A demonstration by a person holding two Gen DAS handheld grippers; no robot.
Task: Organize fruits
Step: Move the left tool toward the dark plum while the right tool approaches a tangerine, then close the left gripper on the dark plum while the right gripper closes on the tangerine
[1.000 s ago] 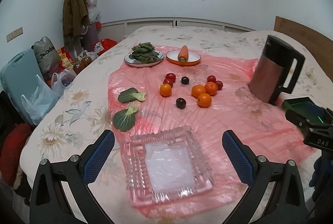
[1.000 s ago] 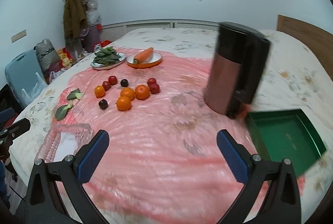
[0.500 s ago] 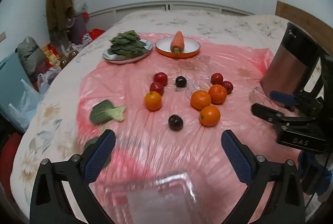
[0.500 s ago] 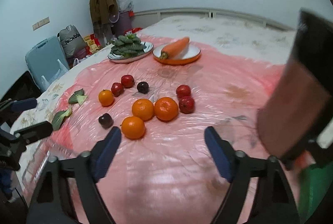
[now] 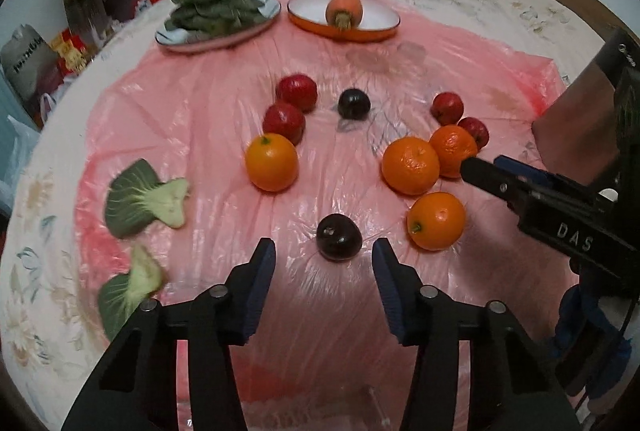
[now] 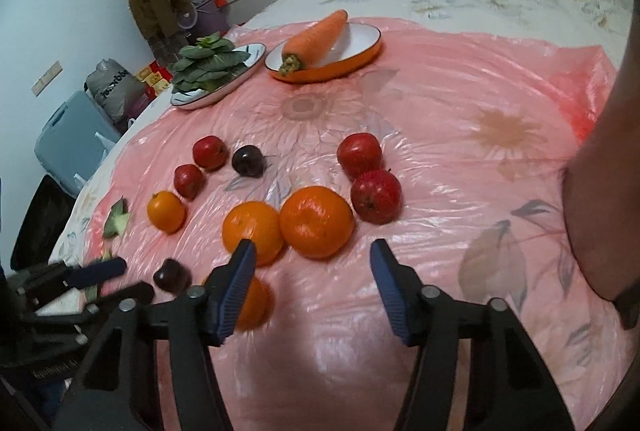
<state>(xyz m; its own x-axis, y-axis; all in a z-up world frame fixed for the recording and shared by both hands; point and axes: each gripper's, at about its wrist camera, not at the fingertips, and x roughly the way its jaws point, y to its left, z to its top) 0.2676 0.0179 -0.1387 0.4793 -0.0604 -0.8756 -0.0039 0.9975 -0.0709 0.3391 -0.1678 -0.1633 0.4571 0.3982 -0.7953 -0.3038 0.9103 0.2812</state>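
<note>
The left gripper (image 5: 324,257) points steeply down at the pink plastic sheet (image 5: 200,103) spread over the bed. Its jaws are closing. A dark plum (image 5: 339,237) lies on the sheet just ahead of the blue pads (image 5: 262,283), roughly in line with the gap between them. The pads do not touch it, so the claw is released and grasps nothing.

The right gripper (image 6: 312,255) also points down at the sheet, and its jaws are closing. Two oranges (image 6: 316,221) lie side by side, touching, just beyond its fingertips. The left fingertip overlaps the nearer-left orange in the right wrist view; contact cannot be confirmed. A third orange (image 6: 252,303) lies partly hidden behind the left finger. No fruit sits between the pads, so this claw is released as well.

To the left of the fruit, two green vegetable leaves (image 5: 144,197) lie at the sheet's edge. A single orange (image 5: 272,162) lies left of centre, with two red fruits (image 5: 290,107) just behind it. A second dark plum (image 5: 354,104) lies near the middle. Two more red fruits (image 6: 368,175) lie right of the orange pair.

At the far edge of the sheet, a plate of greens (image 5: 218,17) stands beside an orange-rimmed dish (image 5: 344,25) that holds a carrot (image 5: 345,7).
</note>
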